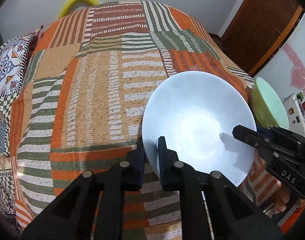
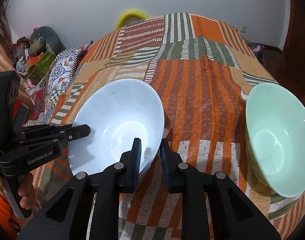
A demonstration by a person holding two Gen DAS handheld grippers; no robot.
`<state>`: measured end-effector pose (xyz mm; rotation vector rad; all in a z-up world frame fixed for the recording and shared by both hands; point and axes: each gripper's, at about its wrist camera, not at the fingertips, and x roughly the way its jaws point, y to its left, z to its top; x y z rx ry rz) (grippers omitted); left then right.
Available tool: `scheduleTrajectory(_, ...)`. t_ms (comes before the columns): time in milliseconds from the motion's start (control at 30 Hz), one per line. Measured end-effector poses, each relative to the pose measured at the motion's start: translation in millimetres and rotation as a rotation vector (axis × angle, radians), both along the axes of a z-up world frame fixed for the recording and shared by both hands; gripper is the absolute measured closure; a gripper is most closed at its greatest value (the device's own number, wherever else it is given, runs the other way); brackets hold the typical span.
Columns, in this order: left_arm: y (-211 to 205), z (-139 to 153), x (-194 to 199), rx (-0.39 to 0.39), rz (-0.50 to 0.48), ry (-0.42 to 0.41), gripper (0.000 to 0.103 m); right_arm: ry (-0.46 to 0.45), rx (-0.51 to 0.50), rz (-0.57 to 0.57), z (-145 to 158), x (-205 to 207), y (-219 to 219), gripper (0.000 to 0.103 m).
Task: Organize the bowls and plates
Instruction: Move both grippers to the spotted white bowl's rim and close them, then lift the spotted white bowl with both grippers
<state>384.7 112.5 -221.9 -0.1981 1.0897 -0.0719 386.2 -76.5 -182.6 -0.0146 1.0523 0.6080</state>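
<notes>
My left claw (image 1: pixel 151 154) is clamped on the near-left rim of the white bowl (image 1: pixel 198 126), one finger outside the wall and the other inside, squeezed tight against the wall. My right claw (image 2: pixel 150 152) grips the same white bowl on its opposite edge, again with one finger inside and one outside, pinching the wall between them. So I hold this bowl from both sides at once.

The bowl sits on a bed covered by a patchwork bedspread (image 1: pixel 96 92) of orange, green and cream stripes. From my left wrist it looks tipped, its open mouth turned toward my camera; whether its base touches the cloth I cannot tell.

A pale green bowl (image 2: pixel 278 140) stands on the bedspread on the white bowl's right, apart from it, upright and untouched. A patterned pillow (image 2: pixel 60 72) lies at the left edge of the bed, and something with a yellow rim (image 2: pixel 130 17) shows behind the far end, against the wall
</notes>
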Motion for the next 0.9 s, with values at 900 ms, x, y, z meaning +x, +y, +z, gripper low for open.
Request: scheduleTrajectory(900,-19.0,95.9,-131.4,0.025,0.017,-0.134,0.092,-0.098,0.06,0.046,71.3,-79.8,-16.1,0.086)
